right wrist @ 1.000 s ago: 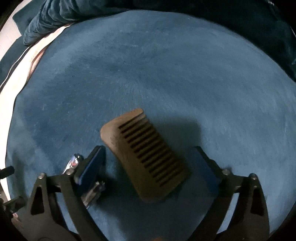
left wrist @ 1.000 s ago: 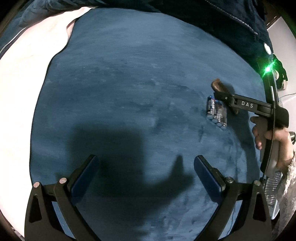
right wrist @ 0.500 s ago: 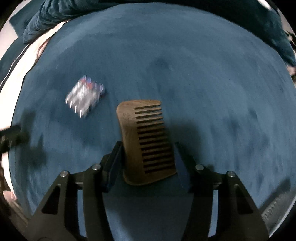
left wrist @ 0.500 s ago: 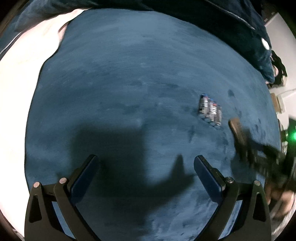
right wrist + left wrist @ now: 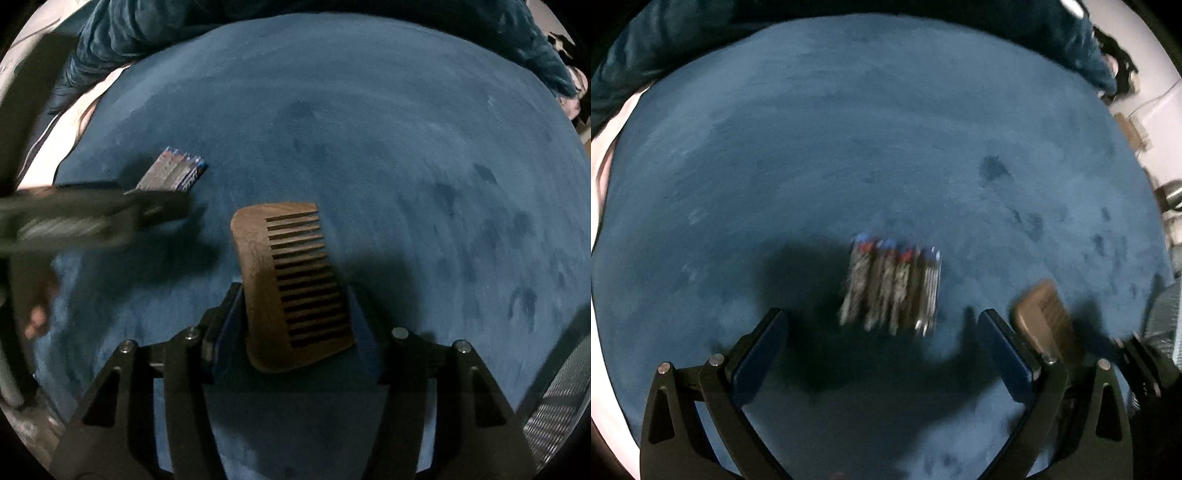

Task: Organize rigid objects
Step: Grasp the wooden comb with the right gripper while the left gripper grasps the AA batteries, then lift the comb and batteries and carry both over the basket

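Note:
A shrink-wrapped pack of batteries [image 5: 892, 286] lies on the blue velvet cloth [image 5: 849, 129], blurred by motion. My left gripper [image 5: 882, 321] hangs open just above it, one finger on each side and well apart from the pack. A brown wooden comb [image 5: 284, 266] is pinched across its width between the blue pads of my right gripper [image 5: 293, 295], teeth facing right, above the cloth [image 5: 369, 129]. In the left wrist view the comb [image 5: 1043, 317] shows just right of my right finger. In the right wrist view the battery pack [image 5: 173, 171] lies at the left, partly behind the blurred left gripper [image 5: 92, 214].
White bedding [image 5: 66, 147] borders the cloth on the left. A dark blue quilted garment [image 5: 129, 37] lies along the far edge. A metal mesh piece [image 5: 554, 398] shows at lower right. Small clutter [image 5: 1134, 129] sits on a white surface to the far right.
My left gripper has swept right until the battery pack sits between its open fingers. My right gripper has shut on the comb and carried it right, away from the batteries.

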Demonstrator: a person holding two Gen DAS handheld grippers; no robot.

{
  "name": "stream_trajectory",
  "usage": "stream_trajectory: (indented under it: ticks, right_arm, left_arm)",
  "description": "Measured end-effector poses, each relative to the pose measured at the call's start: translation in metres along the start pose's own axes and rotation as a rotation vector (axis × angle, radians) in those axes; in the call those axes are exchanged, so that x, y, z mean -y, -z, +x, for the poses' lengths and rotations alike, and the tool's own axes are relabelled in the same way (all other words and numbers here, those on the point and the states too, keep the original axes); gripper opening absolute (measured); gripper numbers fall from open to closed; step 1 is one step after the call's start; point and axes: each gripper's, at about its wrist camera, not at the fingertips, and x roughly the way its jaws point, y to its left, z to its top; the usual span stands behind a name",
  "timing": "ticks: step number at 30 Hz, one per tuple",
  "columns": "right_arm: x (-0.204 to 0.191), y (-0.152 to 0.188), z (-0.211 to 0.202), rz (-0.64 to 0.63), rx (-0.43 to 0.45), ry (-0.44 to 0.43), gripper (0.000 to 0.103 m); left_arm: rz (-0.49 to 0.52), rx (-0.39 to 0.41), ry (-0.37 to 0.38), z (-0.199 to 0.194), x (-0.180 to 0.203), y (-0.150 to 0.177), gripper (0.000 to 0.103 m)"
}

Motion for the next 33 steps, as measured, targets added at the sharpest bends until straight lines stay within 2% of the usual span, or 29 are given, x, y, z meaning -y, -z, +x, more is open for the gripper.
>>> stream_trajectory:
  ticks: [2,4,5,10,13,16,18,23,28,33]
  right_arm:
    - [0.001,0.008,-0.002,0.008,0.008,-0.011,0.055]
    - [0.005,0.008,-0.006,0.013,0.018,-0.023,0.055]
    - [0.006,0.009,-0.005,0.018,0.020,-0.027,0.056]
    - [0.007,-0.002,-0.002,0.046,0.007,-0.020,0.057]
    - [0.001,-0.006,0.001,0.037,0.003,0.009,0.052]
    - [0.009,0.006,-0.013,0.060,0.017,-0.033,0.051]
    - [0.012,0.016,-0.021,0.089,0.026,-0.077,0.051]
    - [0.010,0.033,-0.041,0.118,0.054,-0.088,0.051]
    - [-0.001,0.045,-0.062,0.117,0.086,-0.081,0.051]
    - [-0.003,0.055,-0.085,0.122,0.131,-0.067,0.051]
  left_arm:
    - [0.009,0.007,-0.040,0.009,0.006,-0.006,0.100]
    - [0.022,0.044,-0.055,0.006,0.009,-0.006,0.075]
    - [0.019,0.053,-0.050,0.001,0.007,-0.004,0.055]
    - [-0.022,0.051,0.018,-0.021,-0.013,0.018,0.054]
    - [-0.057,0.056,0.048,-0.030,-0.022,0.032,0.054]
    - [-0.075,0.072,0.062,-0.043,-0.030,0.046,0.054]
    - [-0.079,0.078,0.063,-0.049,-0.029,0.050,0.054]
    - [-0.072,0.097,0.050,-0.057,-0.009,0.067,0.054]
    - [-0.052,0.117,0.040,-0.084,0.003,0.091,0.054]
    - [-0.046,0.148,0.035,-0.115,-0.004,0.119,0.054]
